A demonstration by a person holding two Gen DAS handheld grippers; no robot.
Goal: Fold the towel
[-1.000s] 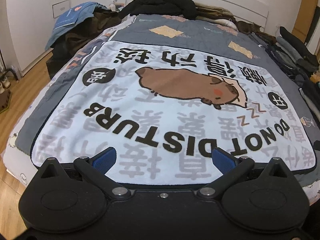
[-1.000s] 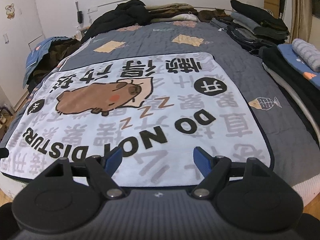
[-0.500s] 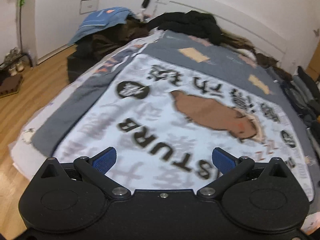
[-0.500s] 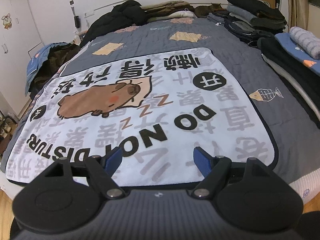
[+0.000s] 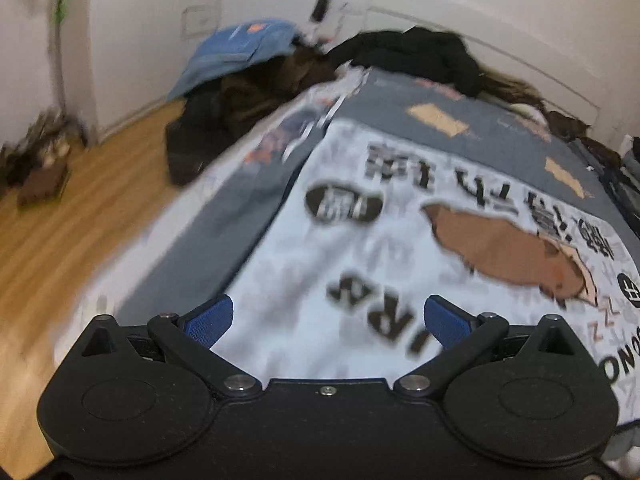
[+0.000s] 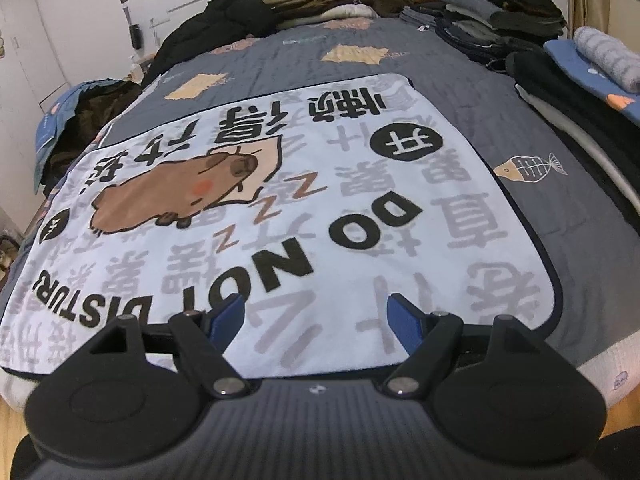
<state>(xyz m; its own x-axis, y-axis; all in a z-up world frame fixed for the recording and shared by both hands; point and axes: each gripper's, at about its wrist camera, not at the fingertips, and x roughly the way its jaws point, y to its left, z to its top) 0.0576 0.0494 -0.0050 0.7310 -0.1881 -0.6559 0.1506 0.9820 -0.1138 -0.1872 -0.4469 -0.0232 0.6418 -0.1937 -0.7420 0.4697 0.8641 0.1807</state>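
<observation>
White terry towel (image 6: 280, 216), dark piping round the edge, lies spread flat on the grey quilted bed (image 6: 560, 208). Print: brown capybara (image 6: 172, 188) at 10 o'clock of centre in the right view, black "DO NOT DISTURB" lettering running toward the near edge, pale grey characters all over, black round badges. Towel fills most of the bed's near half; near edge sits just at the foot of the bed, right corner rounded at 4 o'clock. No fold in it yet.

Clothes piles (image 6: 500, 12) stacked along 1–3 o'clock of the right view, dark jacket (image 6: 224, 20) at 11 o'clock by the headboard. Wood floor (image 5: 60, 240) at 9 o'clock in the left view.

Left tool (image 5: 326, 320): blue pads wide apart, nothing between them, over the towel's left near part. Right tool (image 6: 316, 316): pads apart, empty, over the near edge toward the right.

Hard to read: left view is motion-blurred, lettering smeared, only "RB" part legible. Towel's near edge hidden under both tool bodies. Left near corner is cut off in the right view. Items at 9 o'clock on the floor are too blurred to name.
</observation>
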